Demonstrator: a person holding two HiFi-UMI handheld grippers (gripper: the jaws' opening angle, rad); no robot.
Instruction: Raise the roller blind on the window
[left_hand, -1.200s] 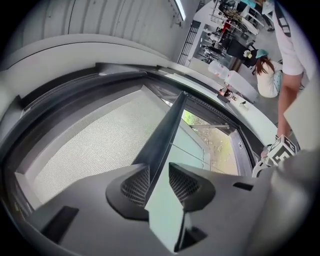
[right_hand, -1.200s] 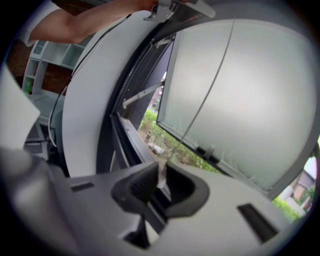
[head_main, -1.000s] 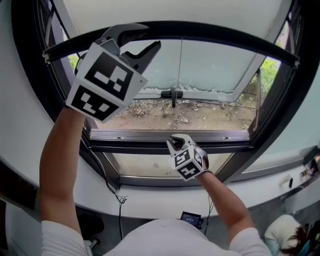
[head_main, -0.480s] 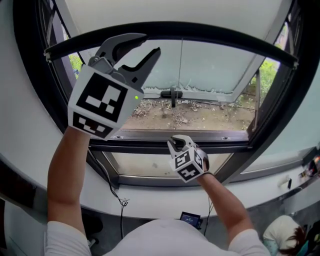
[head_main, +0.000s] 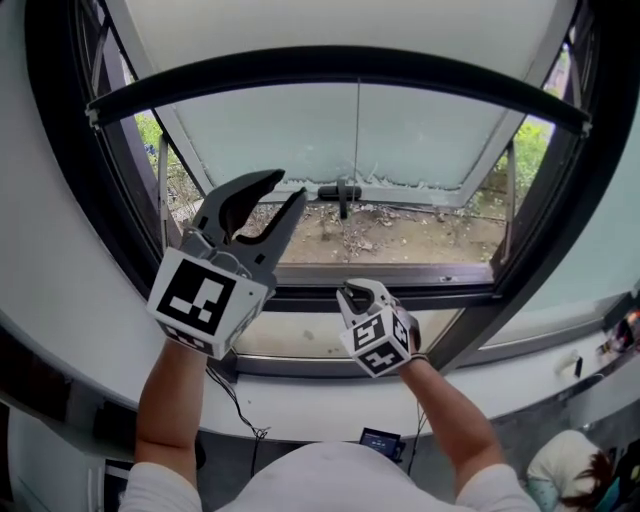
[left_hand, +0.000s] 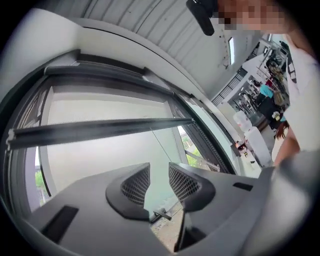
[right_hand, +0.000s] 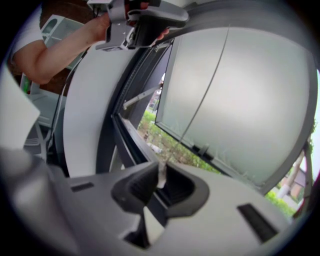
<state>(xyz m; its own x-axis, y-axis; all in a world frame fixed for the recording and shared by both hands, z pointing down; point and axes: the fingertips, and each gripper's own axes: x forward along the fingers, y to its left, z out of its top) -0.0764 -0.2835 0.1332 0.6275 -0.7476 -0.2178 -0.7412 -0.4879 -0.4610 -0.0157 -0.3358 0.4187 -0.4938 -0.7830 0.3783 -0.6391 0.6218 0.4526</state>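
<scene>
— What's the room like from where I stand?
— I face a dark window frame (head_main: 430, 298) set in a white wall (head_main: 50, 220), with a white sill (head_main: 330, 405) below it.
— And outside?
— Daylight, gravelly ground (head_main: 420, 235), green plants (head_main: 532, 150) at the right. A thin cable (head_main: 232, 395) hangs under the sill.

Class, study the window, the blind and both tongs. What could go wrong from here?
1. The right tongs pinch only the white end of the thin pull cord; it may slip free, and the roller blind could stall or drop.
2. The left tongs hang open and empty, so nothing backs up that grip.
3. The pull cord passes close by the window handle and might snag.
</scene>
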